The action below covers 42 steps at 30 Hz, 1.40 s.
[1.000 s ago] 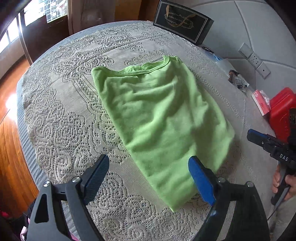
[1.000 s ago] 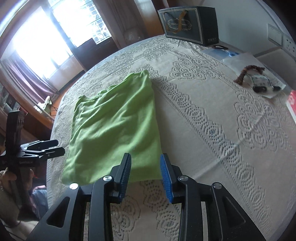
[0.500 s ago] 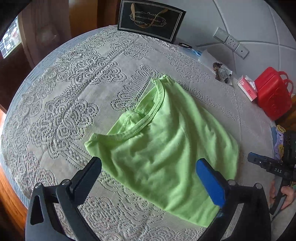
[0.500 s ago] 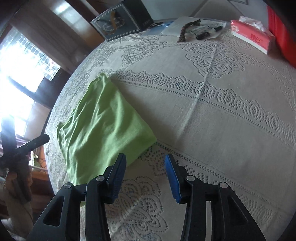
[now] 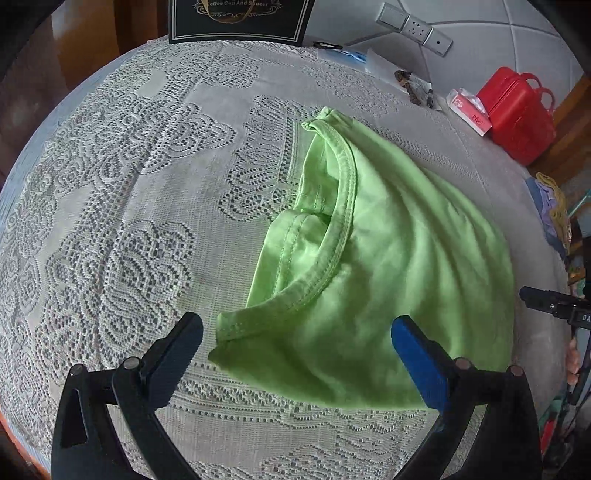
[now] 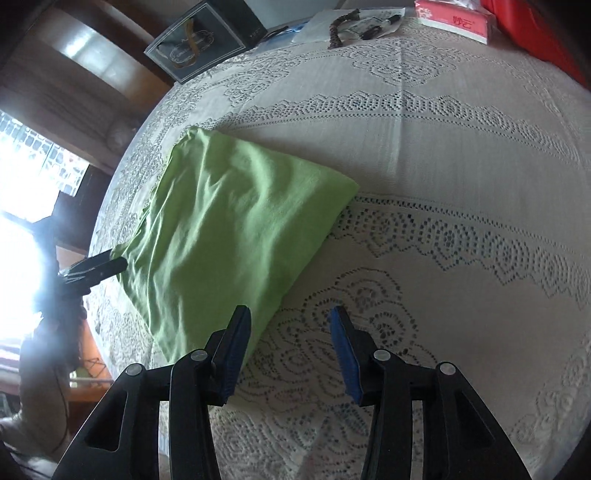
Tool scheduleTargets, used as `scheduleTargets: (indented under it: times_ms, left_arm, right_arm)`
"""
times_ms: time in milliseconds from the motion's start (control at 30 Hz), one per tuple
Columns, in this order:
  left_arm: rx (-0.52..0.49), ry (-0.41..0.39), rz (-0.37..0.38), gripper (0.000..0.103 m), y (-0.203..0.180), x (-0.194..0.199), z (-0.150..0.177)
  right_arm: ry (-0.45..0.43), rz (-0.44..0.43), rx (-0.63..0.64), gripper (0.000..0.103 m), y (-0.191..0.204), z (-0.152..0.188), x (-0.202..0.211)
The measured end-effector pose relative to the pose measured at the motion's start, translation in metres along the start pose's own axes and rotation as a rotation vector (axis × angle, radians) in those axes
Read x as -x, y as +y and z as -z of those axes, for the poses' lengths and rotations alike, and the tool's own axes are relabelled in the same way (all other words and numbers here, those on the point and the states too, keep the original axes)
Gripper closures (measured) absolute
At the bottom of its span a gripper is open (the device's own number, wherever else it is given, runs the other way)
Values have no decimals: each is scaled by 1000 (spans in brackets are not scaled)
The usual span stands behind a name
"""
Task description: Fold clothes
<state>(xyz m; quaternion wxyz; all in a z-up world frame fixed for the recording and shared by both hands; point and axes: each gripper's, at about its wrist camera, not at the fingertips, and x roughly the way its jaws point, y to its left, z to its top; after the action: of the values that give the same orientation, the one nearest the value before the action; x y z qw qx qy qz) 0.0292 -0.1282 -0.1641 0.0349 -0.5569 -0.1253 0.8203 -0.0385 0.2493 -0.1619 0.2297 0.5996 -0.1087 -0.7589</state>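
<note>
A lime green shirt [image 5: 388, 266] lies folded lengthwise on the lace tablecloth [image 5: 147, 221], collar end towards my left gripper. My left gripper [image 5: 295, 343] is open and empty, just above the shirt's collar corner. In the right wrist view the shirt [image 6: 229, 236] lies left of centre. My right gripper [image 6: 290, 339] is open and empty, hovering at the shirt's near hem corner, its left finger over the cloth edge. The left gripper also shows at the shirt's far side in the right wrist view [image 6: 99, 267]. The right gripper shows at the right edge of the left wrist view [image 5: 550, 302].
At the table's far edge stand a black gift box [image 5: 236, 18], papers with a bead string [image 5: 410, 83], a pink tissue pack [image 5: 469, 110] and a red case [image 5: 517, 114]. A wall socket [image 5: 413, 24] is behind. The table edge is close below my left gripper.
My left gripper has swung round to the collar end and come closer to the shirt. My right gripper has opened wider and moved round to the hem corner.
</note>
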Motion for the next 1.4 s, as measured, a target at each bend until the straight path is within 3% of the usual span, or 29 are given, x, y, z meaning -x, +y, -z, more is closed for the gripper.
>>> scheduleTargets:
  times_ms: [67, 167, 267, 333, 400, 667, 733, 800, 833, 933, 1067, 1200, 1300, 1367, 1400]
  left_arm:
    - [-23, 46, 34, 0, -2, -11, 0]
    - [-141, 59, -33, 0, -14, -20, 3]
    - [-178, 56, -98, 0, -23, -24, 1]
    - [-191, 63, -99, 1, -29, -24, -1]
    - [-212, 69, -86, 20, -34, -21, -4]
    - [-235, 81, -63, 31, -28, -11, -11]
    - [-223, 89, -36, 41, -24, -6, -12]
    - [-204, 102, 16, 65, -21, -1, -13]
    - [-198, 105, 33, 66, -19, 0, -13]
    - [-187, 100, 68, 67, -10, 5, -12]
    - [-131, 105, 111, 68, 4, 11, -14]
    - [-147, 94, 77, 68, 4, 16, -10]
    - [-114, 95, 96, 69, 12, 21, -10]
    - [-73, 120, 149, 82, 17, 23, -8]
    - [-63, 125, 167, 82, 17, 23, -6]
  right_arm:
    - [-25, 1, -54, 58, 1, 4, -2]
    - [-69, 23, -91, 55, 9, 7, -6]
    - [-107, 59, -125, 55, 15, 5, -11]
    - [-130, 74, -152, 55, 20, 4, -16]
    - [-154, 87, -171, 55, 24, 1, -19]
    - [-258, 198, -240, 55, 24, -18, -25]
    - [-249, 199, -254, 53, 22, -25, -35]
    - [-221, 154, -236, 61, 28, -26, -38]
    - [-194, 146, -217, 68, 35, -26, -42]
    - [-160, 194, -174, 72, 46, -27, -48]
    - [-152, 160, -231, 74, 37, -30, -47]
    - [-149, 185, -225, 74, 40, -30, -48]
    - [-144, 239, -192, 85, 46, -29, -50]
    - [-142, 265, -171, 87, 49, -29, -51]
    - [-142, 278, -160, 88, 50, -29, -51]
